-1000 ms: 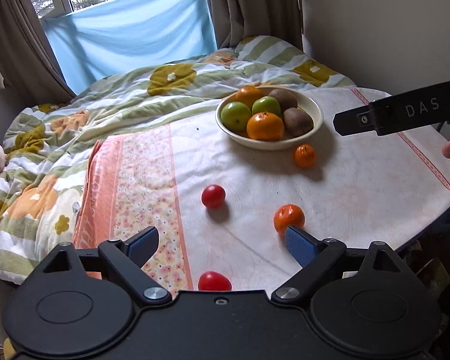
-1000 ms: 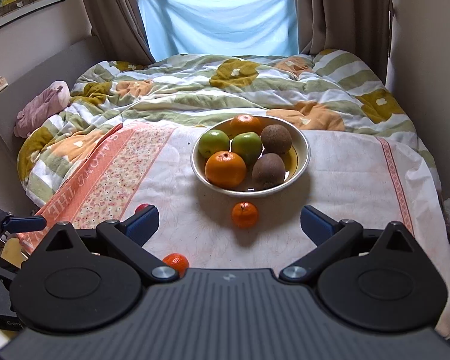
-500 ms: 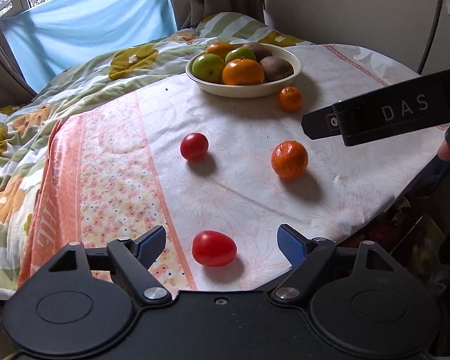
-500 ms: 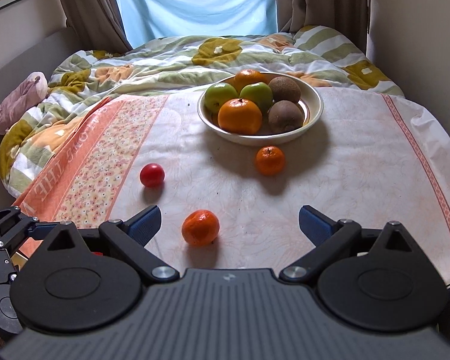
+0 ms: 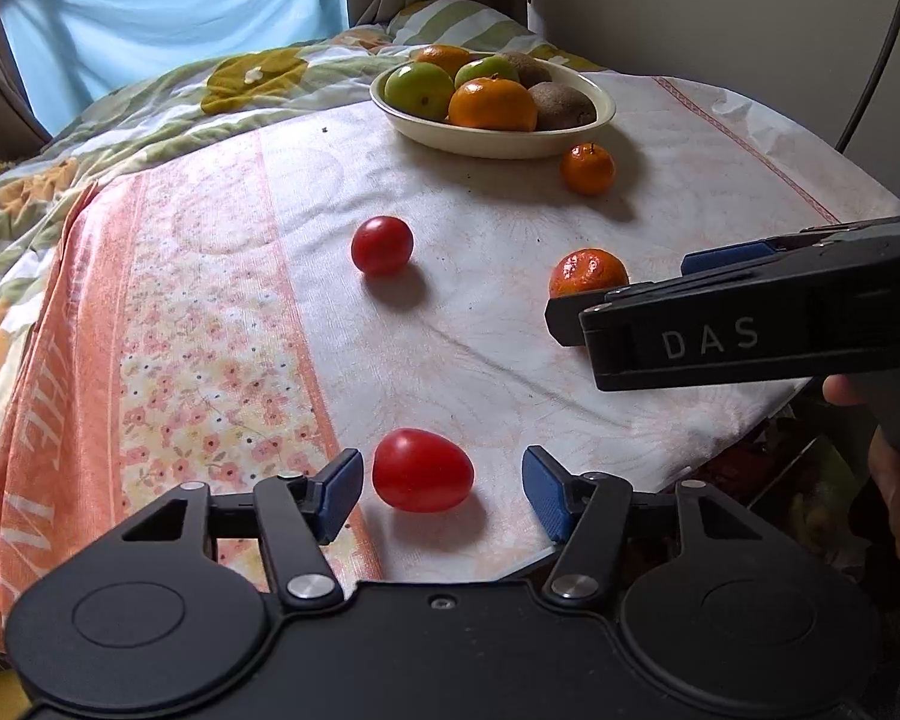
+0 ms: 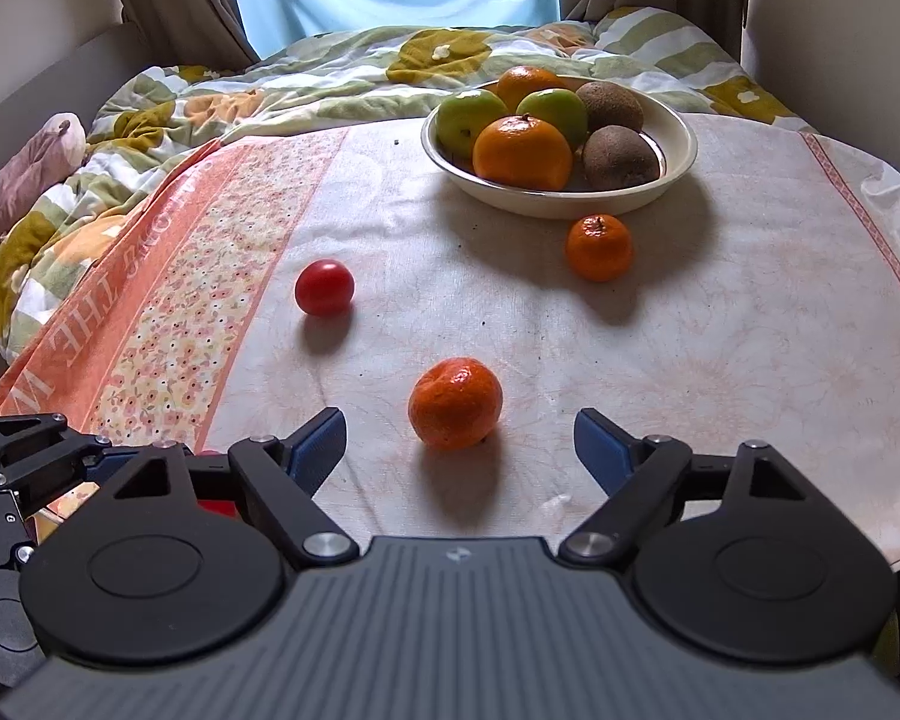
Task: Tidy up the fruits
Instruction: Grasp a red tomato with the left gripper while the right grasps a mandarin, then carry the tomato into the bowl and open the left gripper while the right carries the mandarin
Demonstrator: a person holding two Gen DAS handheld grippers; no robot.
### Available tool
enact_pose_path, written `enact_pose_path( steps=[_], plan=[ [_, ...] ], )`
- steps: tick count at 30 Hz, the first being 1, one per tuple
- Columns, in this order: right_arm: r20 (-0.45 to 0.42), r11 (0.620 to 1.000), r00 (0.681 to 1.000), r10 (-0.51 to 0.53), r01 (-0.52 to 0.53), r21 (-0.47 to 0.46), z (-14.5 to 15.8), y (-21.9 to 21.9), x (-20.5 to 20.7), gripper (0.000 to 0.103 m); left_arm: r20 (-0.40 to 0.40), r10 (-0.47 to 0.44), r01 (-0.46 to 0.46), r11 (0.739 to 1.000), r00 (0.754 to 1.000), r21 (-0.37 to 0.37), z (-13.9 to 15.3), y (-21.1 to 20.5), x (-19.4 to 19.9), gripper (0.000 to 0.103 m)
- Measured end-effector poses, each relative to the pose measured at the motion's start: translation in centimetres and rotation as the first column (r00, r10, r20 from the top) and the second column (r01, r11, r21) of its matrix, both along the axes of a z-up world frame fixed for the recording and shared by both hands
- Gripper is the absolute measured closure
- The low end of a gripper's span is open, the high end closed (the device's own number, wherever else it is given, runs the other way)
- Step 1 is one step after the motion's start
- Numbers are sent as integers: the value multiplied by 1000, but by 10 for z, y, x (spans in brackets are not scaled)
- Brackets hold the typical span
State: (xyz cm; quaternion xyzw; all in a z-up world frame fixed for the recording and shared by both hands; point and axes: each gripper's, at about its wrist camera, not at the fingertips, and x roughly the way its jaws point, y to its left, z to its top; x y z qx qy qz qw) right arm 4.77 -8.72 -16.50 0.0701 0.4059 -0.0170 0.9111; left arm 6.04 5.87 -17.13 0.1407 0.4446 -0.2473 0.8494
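A cream bowl [image 5: 600,114] [image 6: 681,153] at the table's far side holds oranges, green apples and kiwis. Loose on the cloth lie a near red tomato [image 5: 421,477], a far red tomato [image 5: 381,244] [image 6: 324,287], a near mandarin [image 5: 588,271] [image 6: 455,402] and a far mandarin [image 5: 587,168] [image 6: 598,247] by the bowl. My left gripper [image 5: 442,483] is open, its jaws on either side of the near tomato. My right gripper [image 6: 461,444] is open just short of the near mandarin, and shows side-on in the left wrist view [image 5: 615,300].
The round table wears a white and orange floral cloth [image 5: 210,360] [image 6: 720,360]. A bed with a striped quilt [image 6: 342,78] lies beyond it. Curtains and a blue-covered window stand behind. The table edge curves away at the right [image 5: 798,384].
Both grippers have come down and forward toward the table. The near tomato now lies between my left jaws, and the near mandarin sits just ahead of my right jaws.
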Motion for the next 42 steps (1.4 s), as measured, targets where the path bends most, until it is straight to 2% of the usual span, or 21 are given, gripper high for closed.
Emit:
enact_pose_path(
  steps=[5,7,9,14,17,21,30,32,34,42],
  plan=[
    [-1,1000,1000,14,-14,-6,2,4,3,5,-53,14,-14,1000,999,-17,0,6,4,49],
    [-3,1000,1000,18,-18,-5,2,5,5,5,-63,22,-23,1000,998,-10,0,6,6,58],
    [-9,1000,1000,21,-21,-4,2,5,6,5,-69,28,-28,1000,997,0,-1,7,8,62],
    [-15,999,999,30,-30,-11,1,6,8,5,-64,8,-7,1000,998,13,-1,5,10,62],
    [-21,999,999,31,-31,-14,-1,5,10,9,-57,2,-1,1000,998,16,-1,3,12,62],
    [-39,999,999,30,-31,-11,-6,2,15,21,-55,2,-1,1000,998,8,-1,2,15,63],
    [-57,999,997,46,-47,-15,-13,1,26,34,-52,1,-1,1000,999,8,-1,-2,20,63],
    [-61,998,997,55,-56,-17,-14,1,27,40,-52,2,-2,1000,999,8,-1,-3,22,63],
    [-66,998,996,63,-64,-22,-14,1,29,50,-52,5,-4,1000,999,9,-1,-4,22,63],
    [-52,996,995,83,-84,-15,-8,-5,27,50,-37,23,-22,1000,999,9,7,-9,20,63]
  ],
)
